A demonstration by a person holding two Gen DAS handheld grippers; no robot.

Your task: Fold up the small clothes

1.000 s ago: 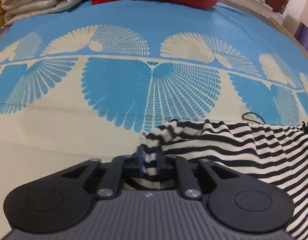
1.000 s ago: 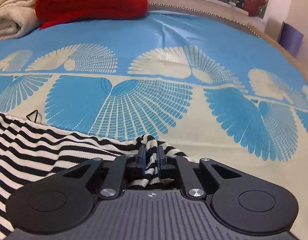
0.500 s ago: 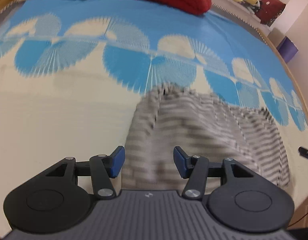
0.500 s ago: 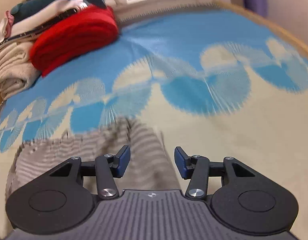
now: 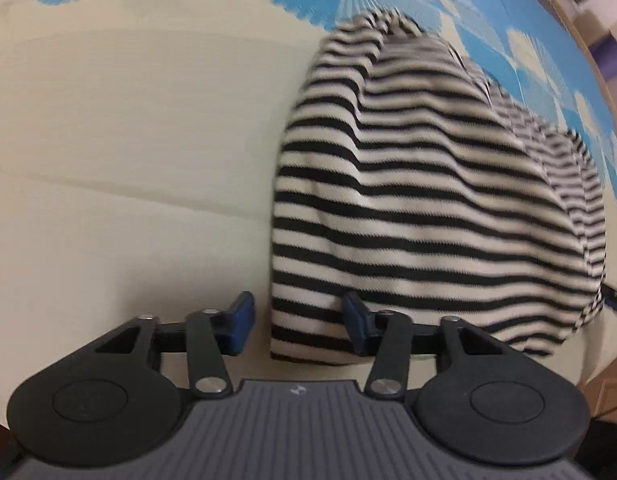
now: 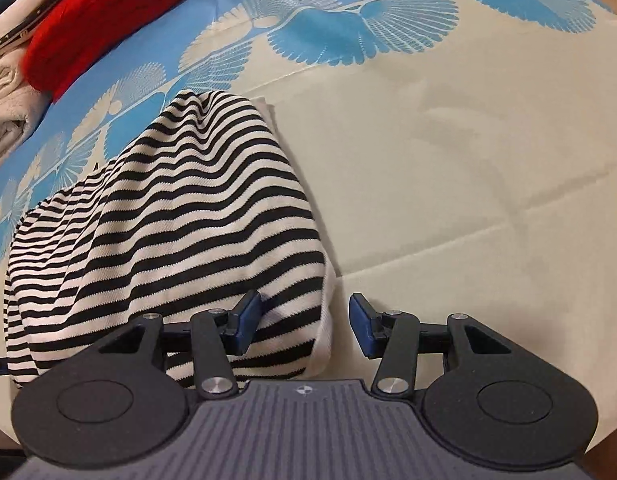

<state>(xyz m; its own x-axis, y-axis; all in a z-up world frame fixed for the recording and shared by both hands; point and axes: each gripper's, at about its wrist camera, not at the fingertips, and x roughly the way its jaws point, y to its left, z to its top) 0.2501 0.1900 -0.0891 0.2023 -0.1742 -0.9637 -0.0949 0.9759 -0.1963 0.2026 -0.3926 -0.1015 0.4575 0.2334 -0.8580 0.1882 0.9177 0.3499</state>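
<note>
Two hand-held grippers hovered over a striped garment (image 5: pixel 428 200) lying on a blue-and-cream bedspread (image 6: pixel 448 140), its length running away from both. The left gripper (image 5: pixel 296 322) straddled the near left corner, the right gripper (image 6: pixel 304 330) the near right corner; both jaws stood apart and were closing, pressing nothing. Red folded fabric (image 6: pixel 100 20) lay well clear at the far edge.
</note>
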